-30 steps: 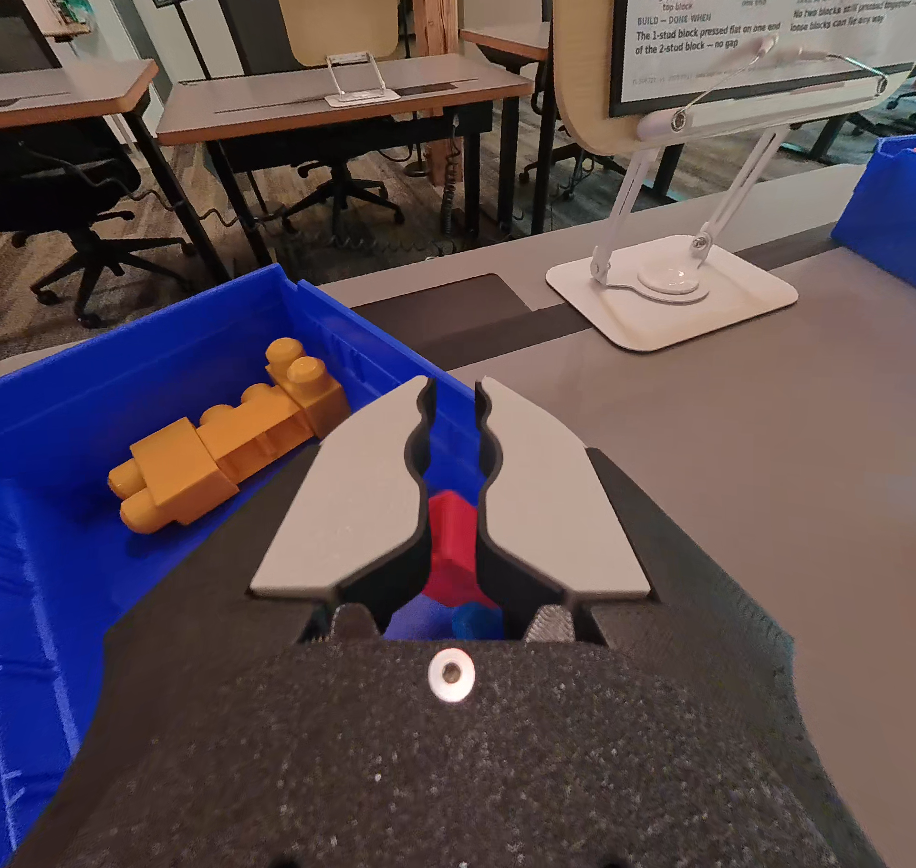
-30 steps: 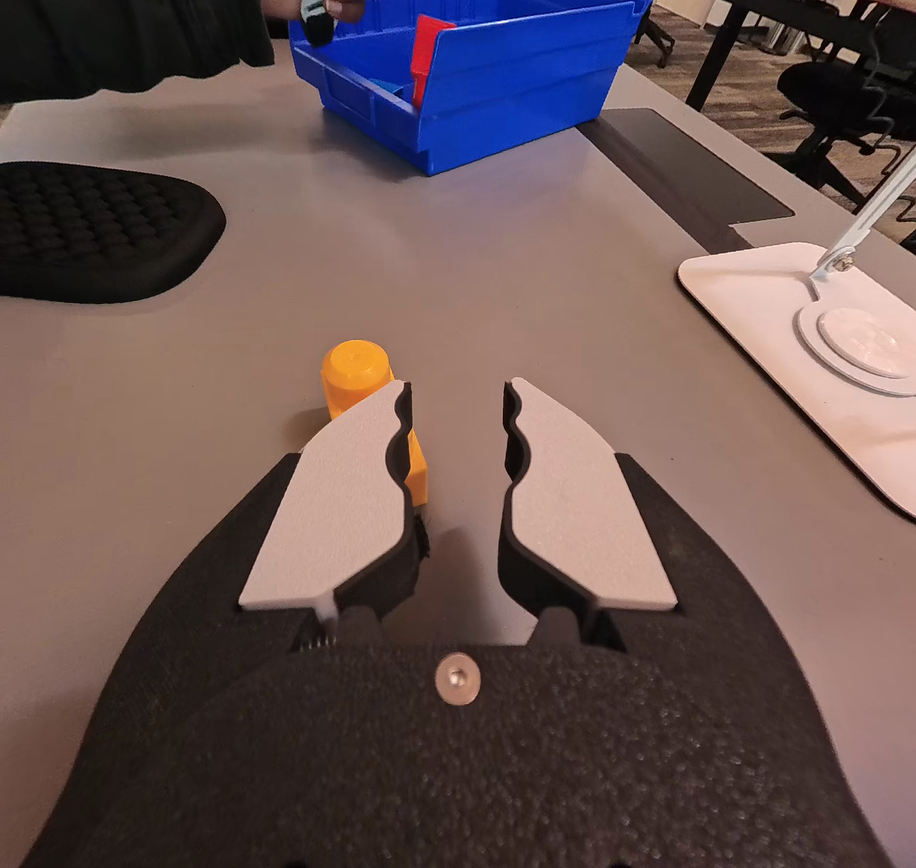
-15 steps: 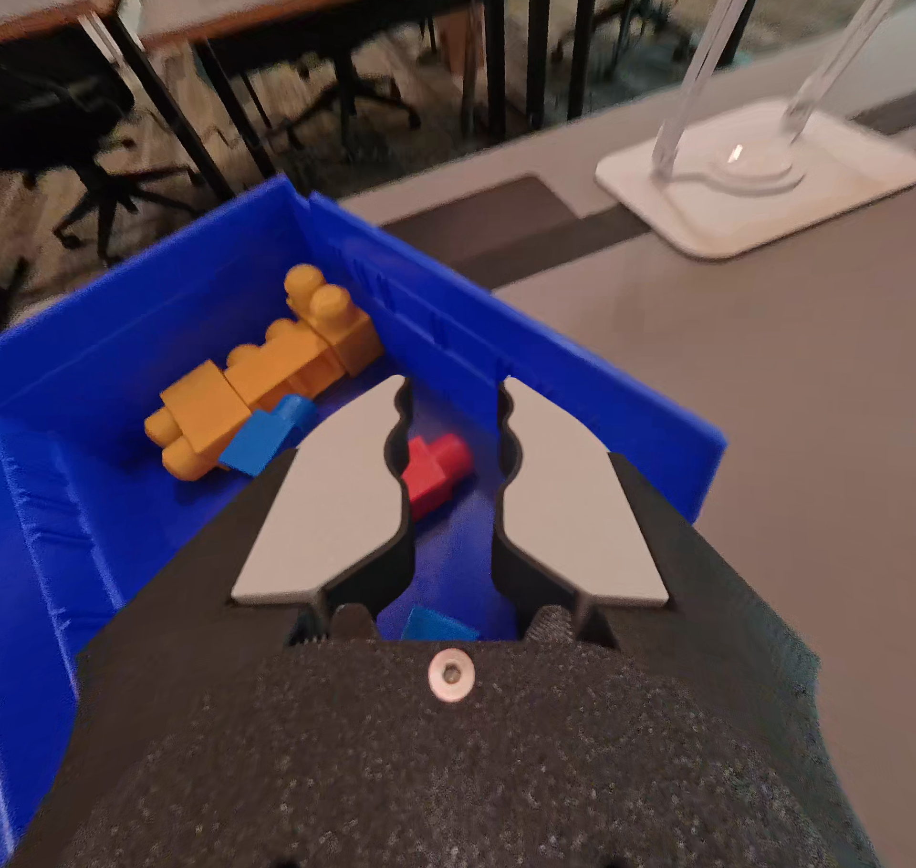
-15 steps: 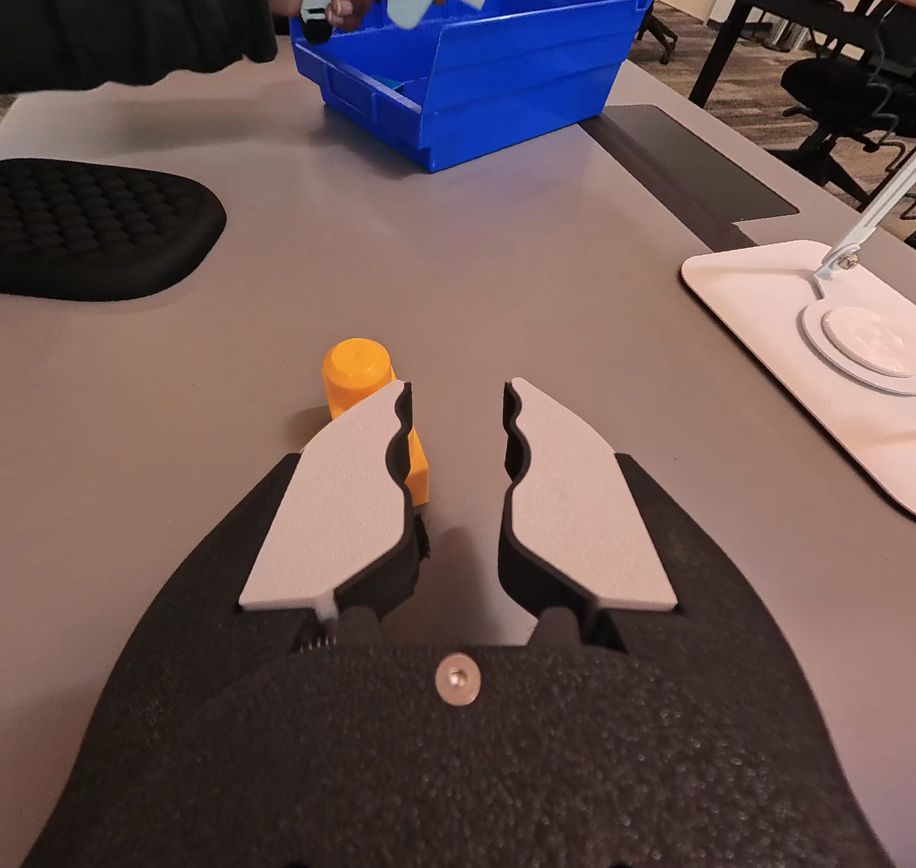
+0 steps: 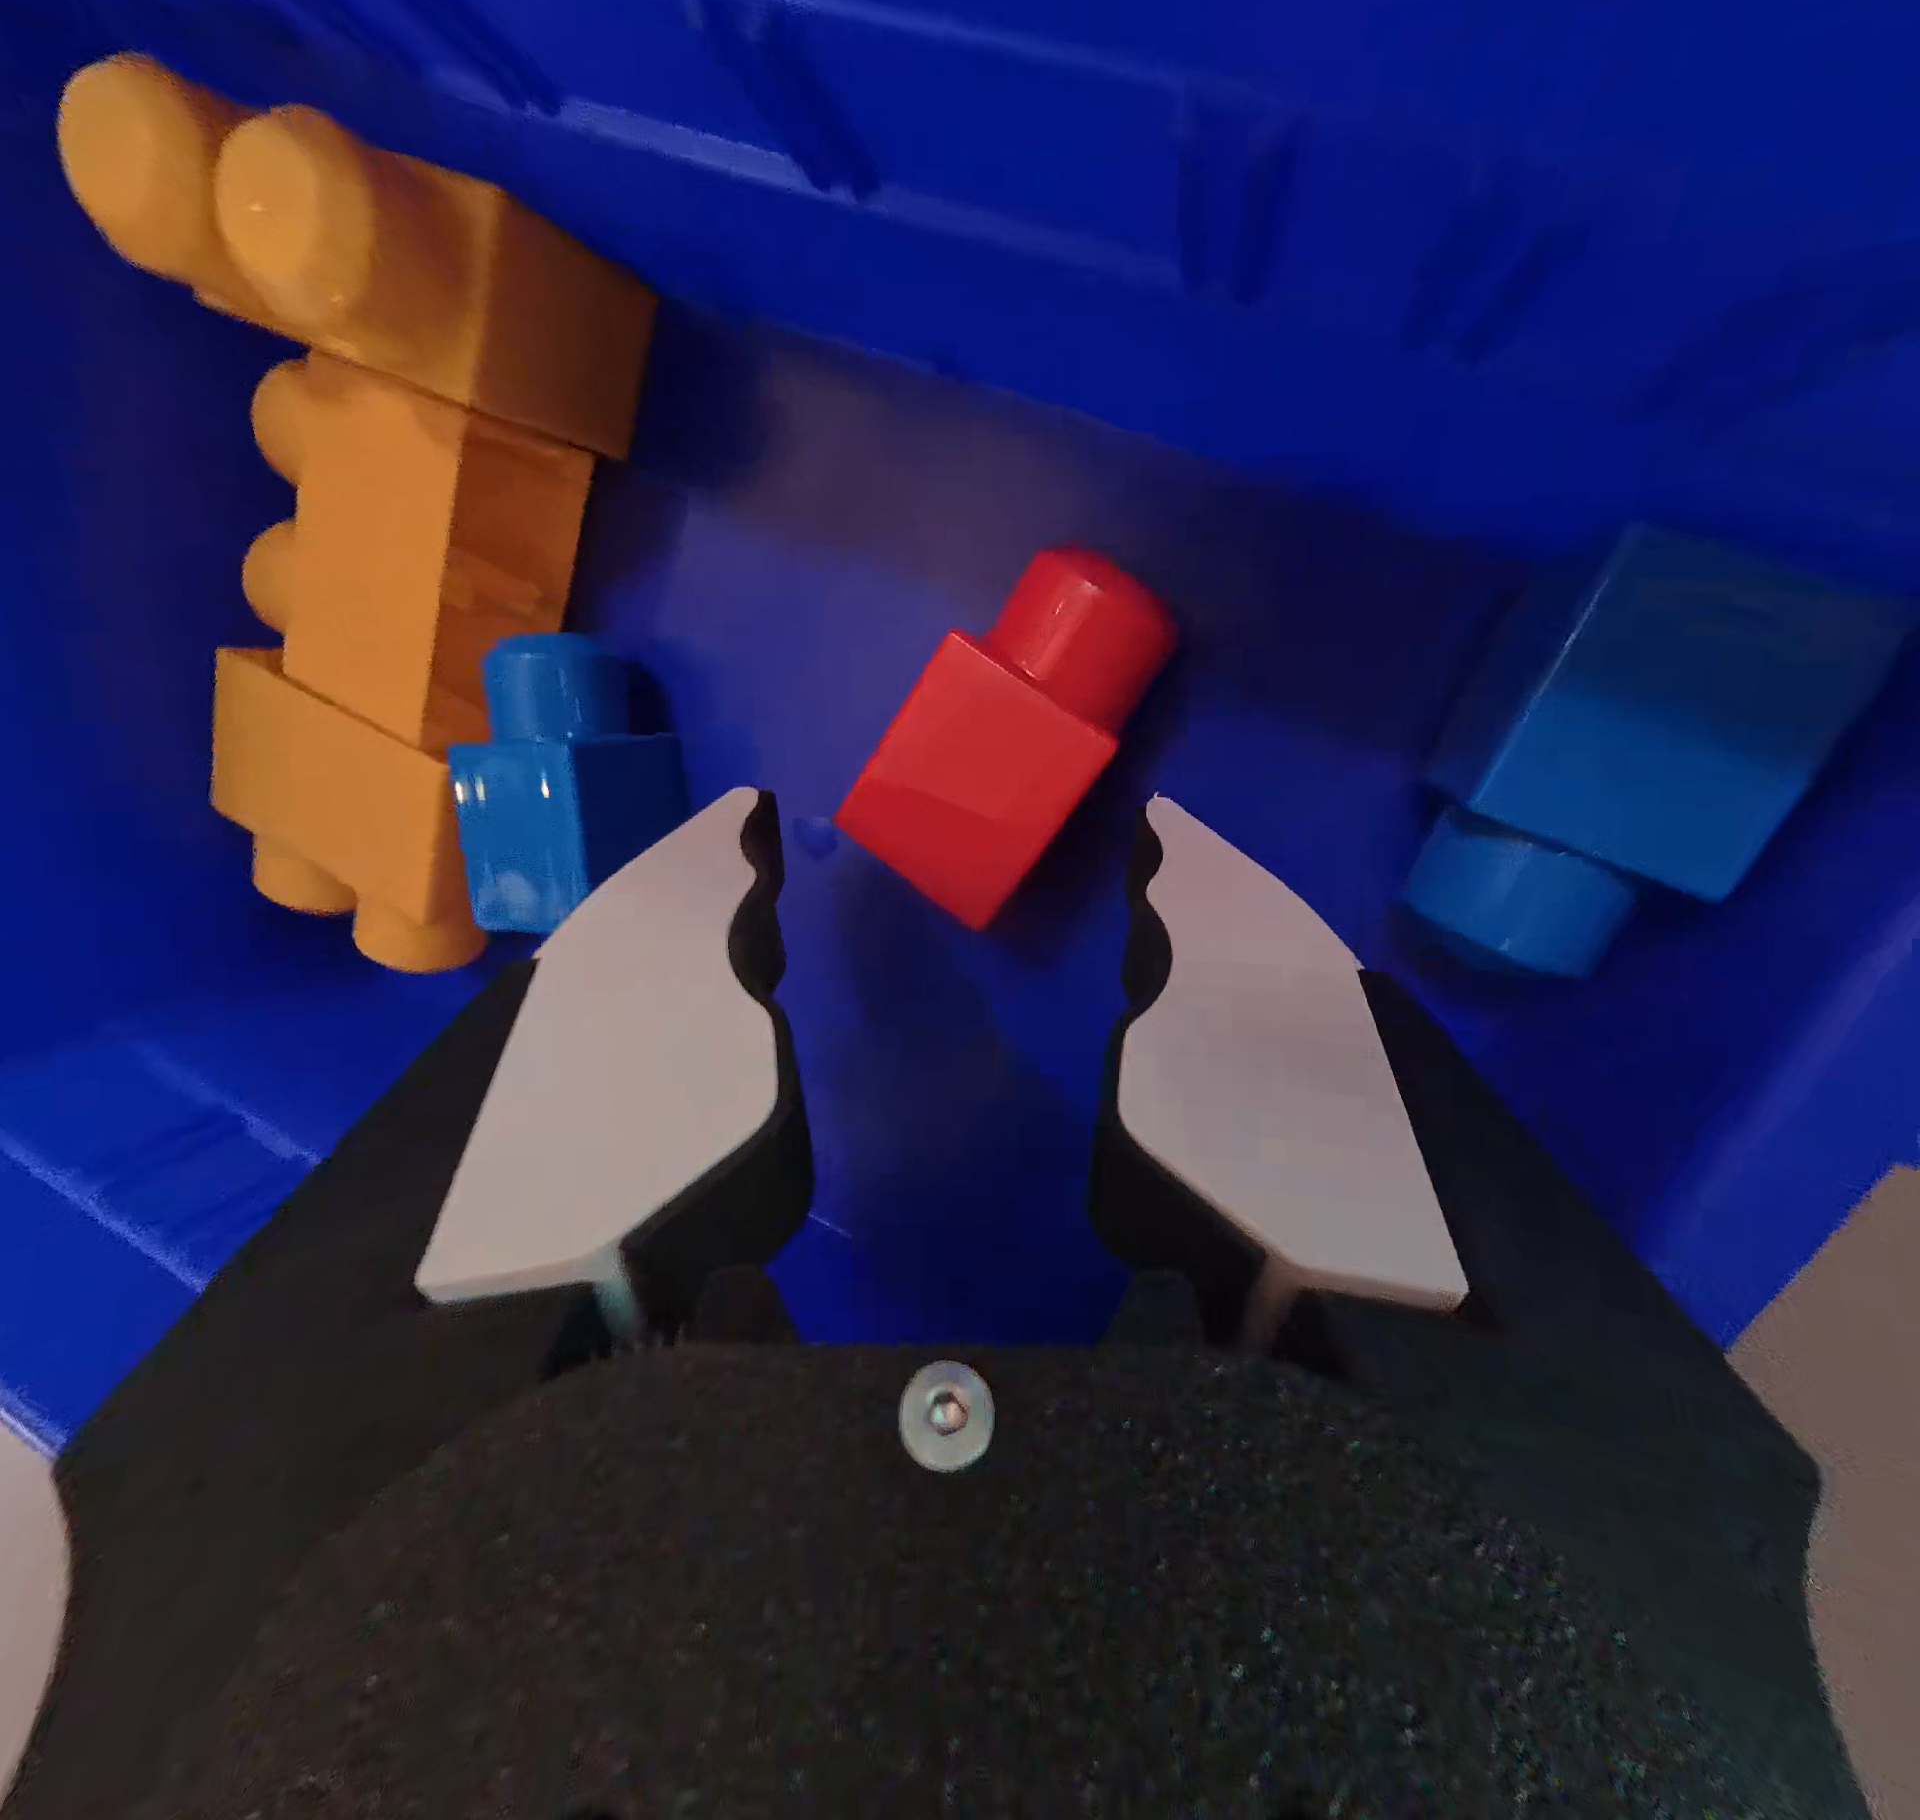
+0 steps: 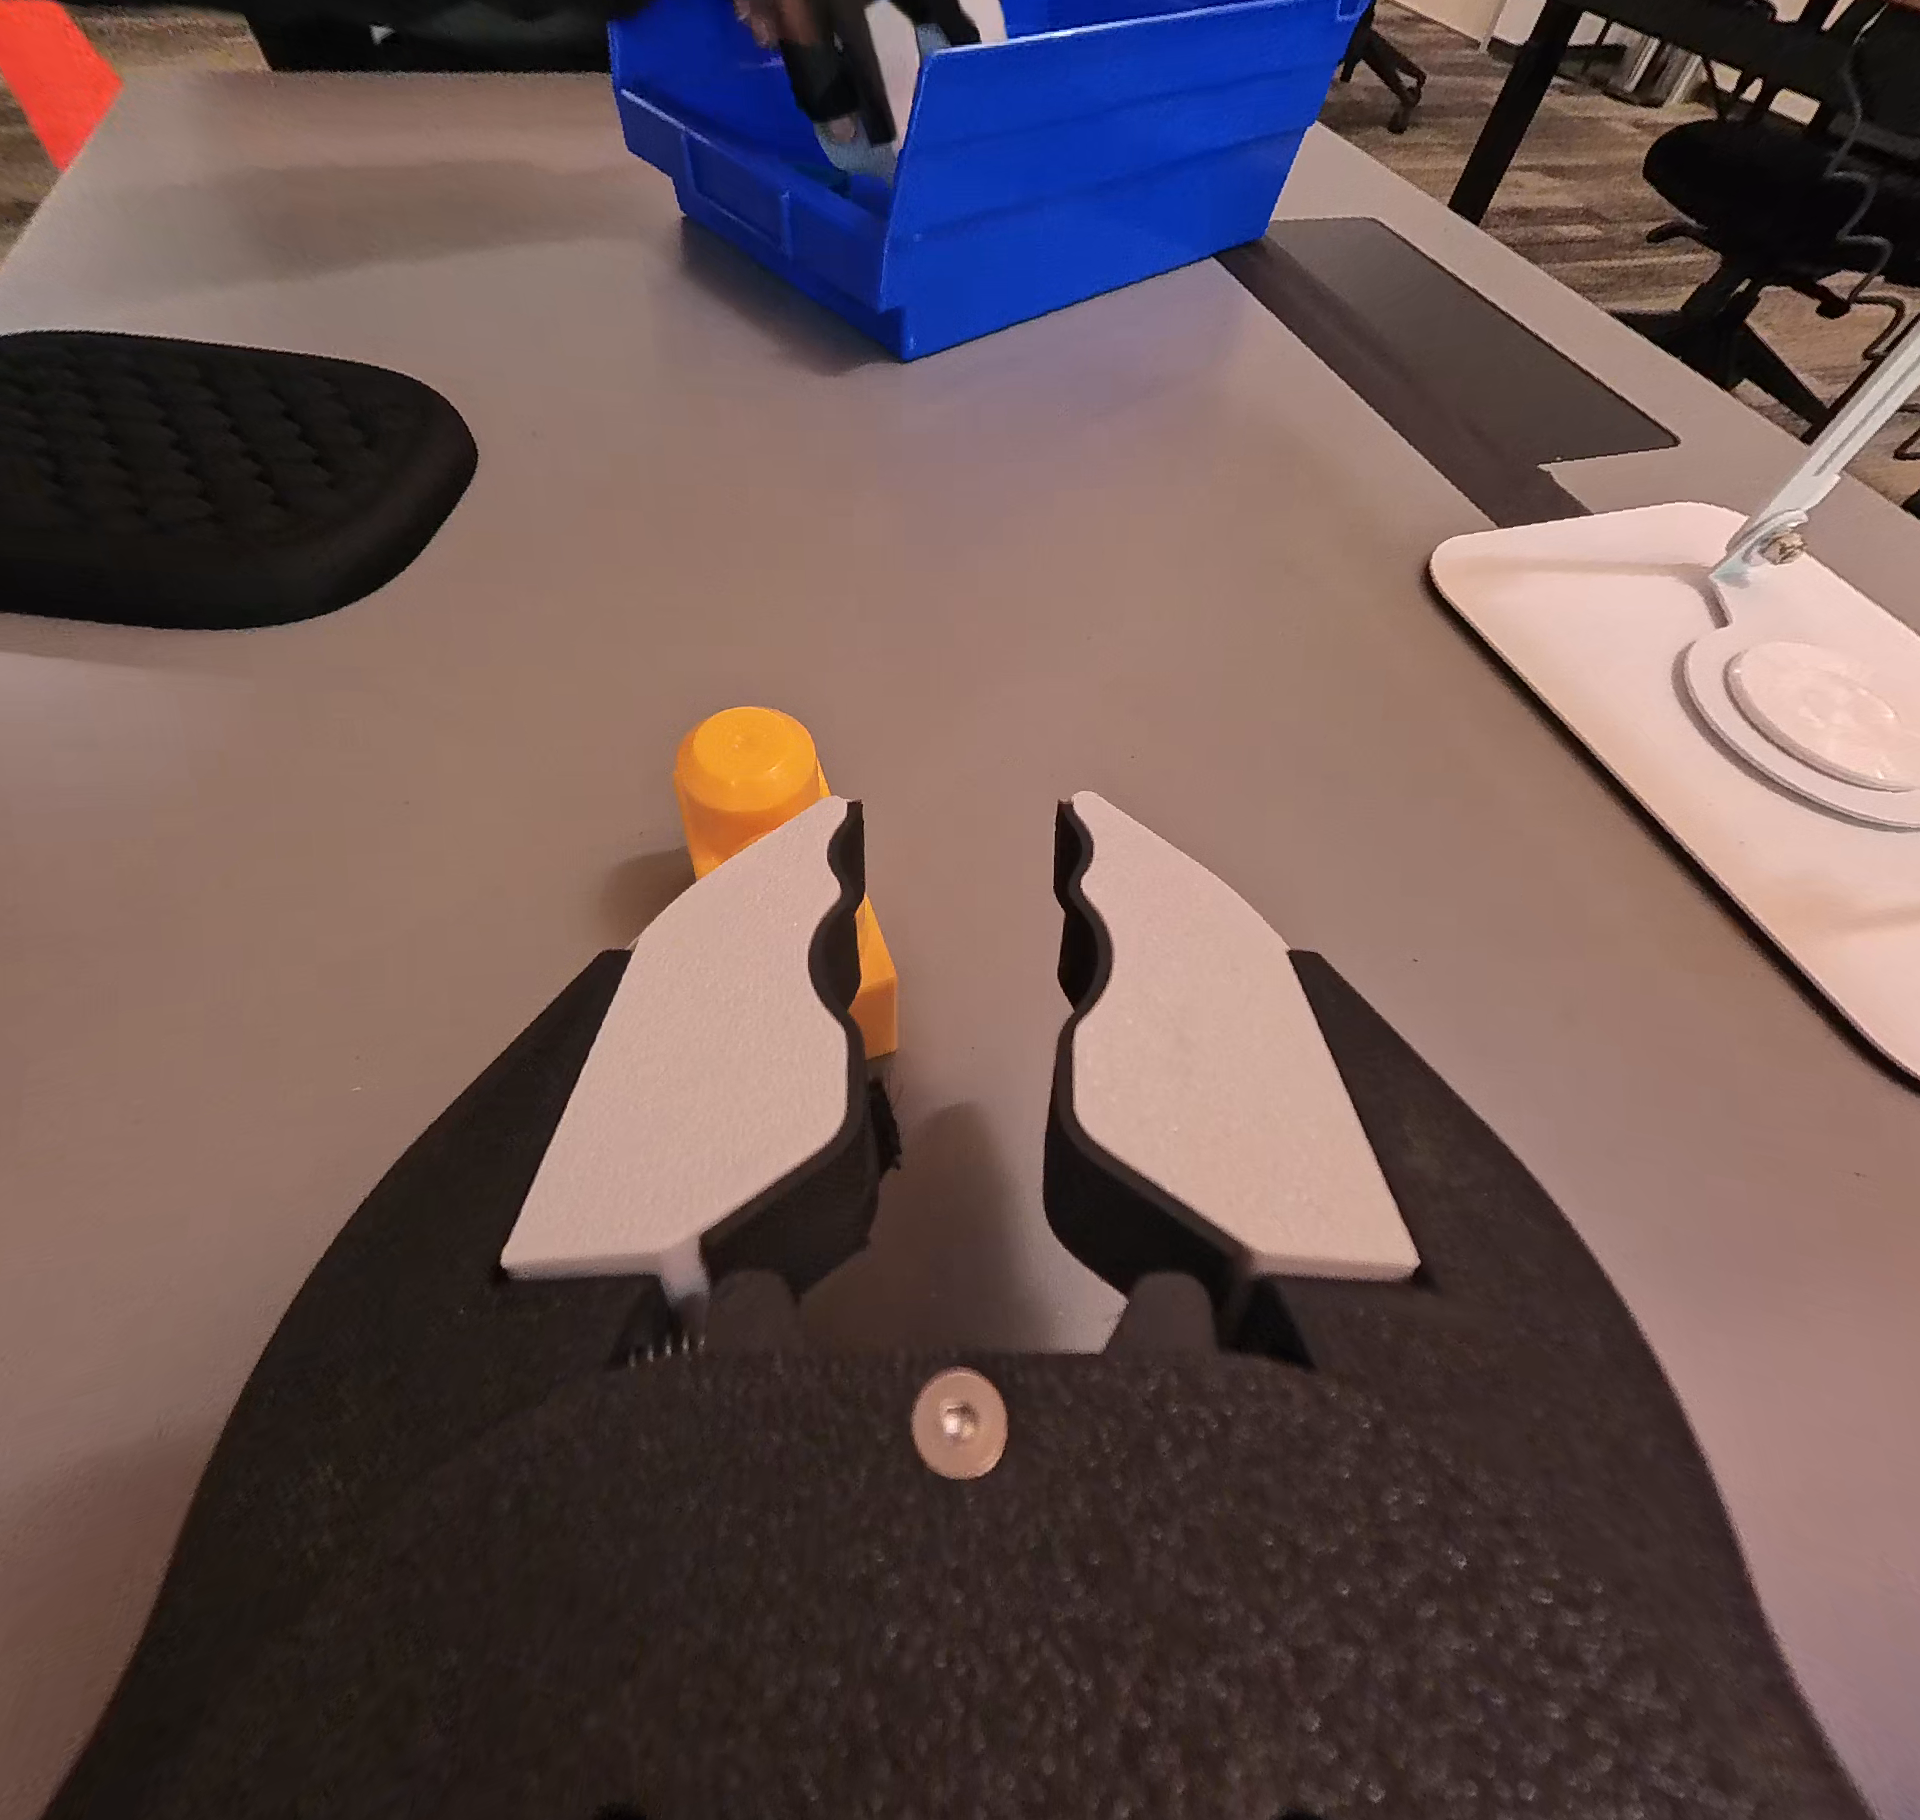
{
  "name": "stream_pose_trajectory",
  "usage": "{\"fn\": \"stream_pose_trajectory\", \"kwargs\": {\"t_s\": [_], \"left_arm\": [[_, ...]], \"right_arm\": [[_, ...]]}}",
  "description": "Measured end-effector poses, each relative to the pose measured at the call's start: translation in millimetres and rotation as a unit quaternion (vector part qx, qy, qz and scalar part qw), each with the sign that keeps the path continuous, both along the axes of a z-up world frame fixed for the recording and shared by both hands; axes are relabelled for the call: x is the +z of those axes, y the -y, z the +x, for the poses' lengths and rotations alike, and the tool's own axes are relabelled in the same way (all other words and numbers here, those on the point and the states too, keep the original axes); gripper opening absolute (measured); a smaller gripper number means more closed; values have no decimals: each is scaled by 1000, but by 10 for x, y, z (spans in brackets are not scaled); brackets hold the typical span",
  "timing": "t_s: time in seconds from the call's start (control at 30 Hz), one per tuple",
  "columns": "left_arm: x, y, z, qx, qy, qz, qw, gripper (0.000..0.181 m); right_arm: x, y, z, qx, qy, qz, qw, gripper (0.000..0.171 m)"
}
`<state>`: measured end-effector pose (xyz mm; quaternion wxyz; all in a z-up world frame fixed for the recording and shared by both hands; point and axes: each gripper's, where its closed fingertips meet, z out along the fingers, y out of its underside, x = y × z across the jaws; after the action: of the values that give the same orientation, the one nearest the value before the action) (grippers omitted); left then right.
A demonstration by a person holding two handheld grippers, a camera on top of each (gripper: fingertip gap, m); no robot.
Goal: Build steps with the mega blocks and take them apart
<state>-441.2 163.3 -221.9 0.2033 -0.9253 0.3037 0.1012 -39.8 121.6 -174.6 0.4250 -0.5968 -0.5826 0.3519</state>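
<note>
left hand-held gripper (image 5: 951, 814): fingers spread wide and empty, pointing down into the blue bin (image 5: 1039, 212); also seen from the right wrist view, dipped into the bin at the far end of the worktop
red block (image 5: 997, 742): single-stud, lying on its side on the bin floor just ahead of the spread fingertips, stud pointing up and to the right, touching neither finger
small blue block (image 5: 566, 783): single-stud, just beside the left fingertip, against the orange stack
orange stack (image 5: 395, 523): three orange blocks joined in steps, lying on its side at the left of the bin
larger blue block (image 5: 1621, 752): on its side at the right of the bin, stud toward the camera, well apart from the red one
right hand-held gripper (image 6: 958, 814): fingers parted, holding nothing, low over the grey worktop (image 6: 1039, 575)
orange block (image 6: 769, 835): single-stud, standing on the worktop, partly hidden behind the left finger; whether they touch cannot be told
black mat (image 6: 197, 482): at the left of the worktop
white stand base (image 6: 1683, 710): at the right edge
</note>
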Motion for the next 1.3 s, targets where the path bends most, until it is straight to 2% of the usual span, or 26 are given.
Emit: {"fn": "stream_pose_trajectory", "kwargs": {"t_s": [0.03, 0.1, 0.17, 0.3, 0.47, 0.6, 0.7, 0.8, 0.93, 1.1, 1.17, 1.3], "left_arm": [[-25, -2, 0, -21, -16, -8, 1000, 62], [-39, -31, 44, -57, -32, -5, 998, 47], [-15, -57, 41, -78, -64, 1, 995, 45], [112, -79, -10, -55, -67, 24, 996, 39], [624, -185, 28, -20, -28, 122, 992, 39], [1226, -271, 391, -27, 59, 230, 971, 39], [1632, -242, 967, -67, 161, 295, 939, 38], [1866, -110, 1714, -128, 266, 327, 898, 38], [1902, 157, 2734, -200, 408, 322, 831, 38], [1738, 428, 3684, -233, 564, 277, 742, 38], [1622, 487, 3905, -239, 592, 260, 725, 38], [1309, 571, 4090, -257, 583, 219, 739, 38]], "right_arm": [[0, 0, 0, 1, 0, 0, 1000, 35], [-1, 1, 2, 1, 0, 0, 1000, 35], [0, 0, 5, 2, 1, 0, 1000, 35], [3, -2, 9, 2, 1, 2, 1000, 35], [53, -16, 16, -3, -10, 4, 1000, 35], [173, -21, 21, -5, -42, -3, 999, 35], [310, -9, 24, -4, -80, -14, 997, 35], [454, 12, 33, 1, -119, -26, 993, 35], [591, 23, 65, 6, -156, -44, 987, 36], [804, 53, 132, 24, -214, -73, 974, 39], [854, 88, 143, 35, -225, -79, 970, 43], [865, 169, 117, 57, -229, -88, 968, 46]]}}
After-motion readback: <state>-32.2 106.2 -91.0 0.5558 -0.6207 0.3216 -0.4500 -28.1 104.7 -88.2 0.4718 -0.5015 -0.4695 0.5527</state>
